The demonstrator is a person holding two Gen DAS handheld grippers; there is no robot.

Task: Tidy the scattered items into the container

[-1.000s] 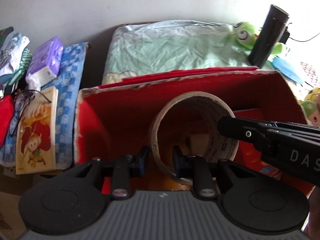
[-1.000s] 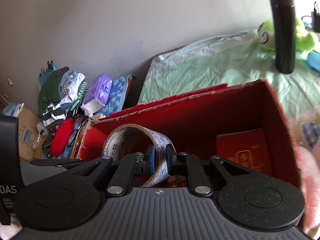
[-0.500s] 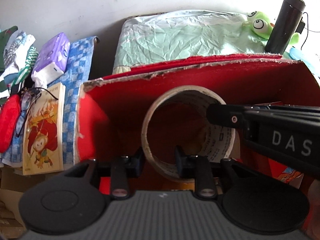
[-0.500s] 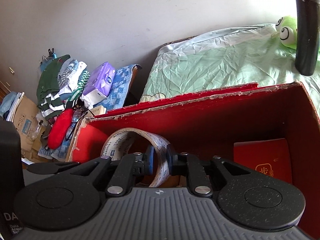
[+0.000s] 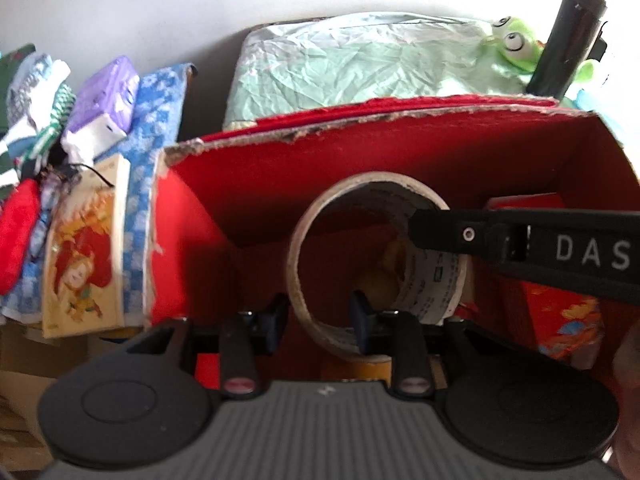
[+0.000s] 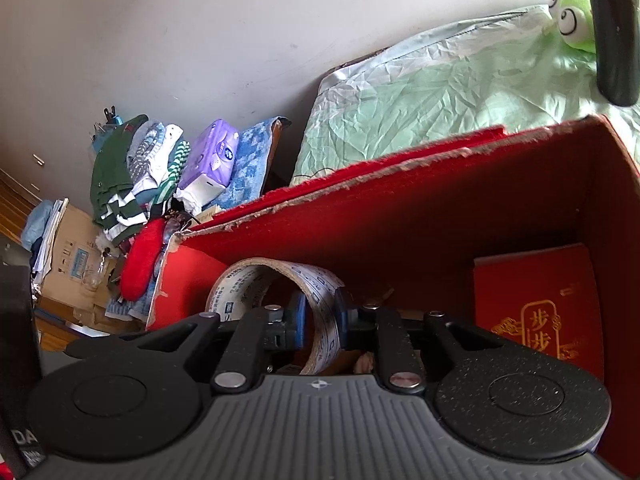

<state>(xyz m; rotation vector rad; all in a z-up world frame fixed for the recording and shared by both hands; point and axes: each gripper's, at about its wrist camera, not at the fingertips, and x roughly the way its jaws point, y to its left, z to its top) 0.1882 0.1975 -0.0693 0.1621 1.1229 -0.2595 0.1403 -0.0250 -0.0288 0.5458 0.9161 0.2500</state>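
Note:
A printed tape roll (image 5: 432, 276) hangs upright inside the red cardboard box (image 5: 400, 148). My left gripper (image 5: 318, 316) straddles the roll's lower left wall with its jaws set wider than the wall. My right gripper (image 6: 320, 320) is shut on the roll's (image 6: 320, 292) right wall; its body also shows in the left wrist view (image 5: 540, 244), reaching in from the right. The box (image 6: 440, 208) holds a red packet (image 6: 536, 300) at its right end.
A picture book (image 5: 84, 264), red pouch (image 5: 18, 236), purple tissue pack (image 5: 104, 108) and folded clothes (image 6: 132, 176) lie left of the box. Behind it are a green pillow (image 5: 360, 68), frog plush (image 5: 516, 44) and black flask (image 5: 568, 36).
Both grippers and the roll have sunk deeper into the box, which now looms larger. The left jaws have opened a little around the roll's wall.

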